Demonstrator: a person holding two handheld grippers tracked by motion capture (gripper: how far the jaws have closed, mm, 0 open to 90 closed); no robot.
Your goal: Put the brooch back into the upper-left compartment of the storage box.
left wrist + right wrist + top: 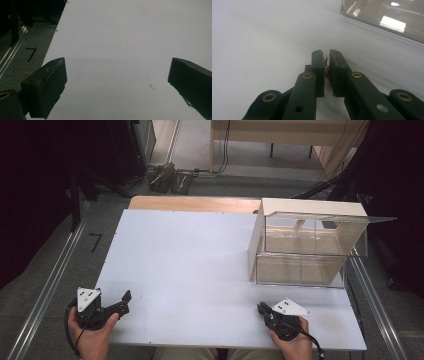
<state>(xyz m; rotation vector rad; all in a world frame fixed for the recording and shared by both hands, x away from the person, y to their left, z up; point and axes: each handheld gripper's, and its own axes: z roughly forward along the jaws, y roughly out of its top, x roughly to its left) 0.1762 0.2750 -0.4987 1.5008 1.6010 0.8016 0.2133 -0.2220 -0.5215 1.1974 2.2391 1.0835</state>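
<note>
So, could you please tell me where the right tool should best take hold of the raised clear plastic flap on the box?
Probably the clear plastic flap's thin free edge, near the corner that juts past the cream-sided clear box on the right. Come from the near right side, one jaw above and one below, since the sheet looks flat and roughly level. The right tool is closed, so open it first.

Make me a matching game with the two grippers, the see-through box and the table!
Things:
1. left gripper
2. right gripper
3. clear box
4. table

What fits:
A. white and flat
B. jaws wide apart
C. jaws almost touching
D. stands on the table's far right part

Pairs: 1-B, 2-C, 3-D, 4-A
</note>
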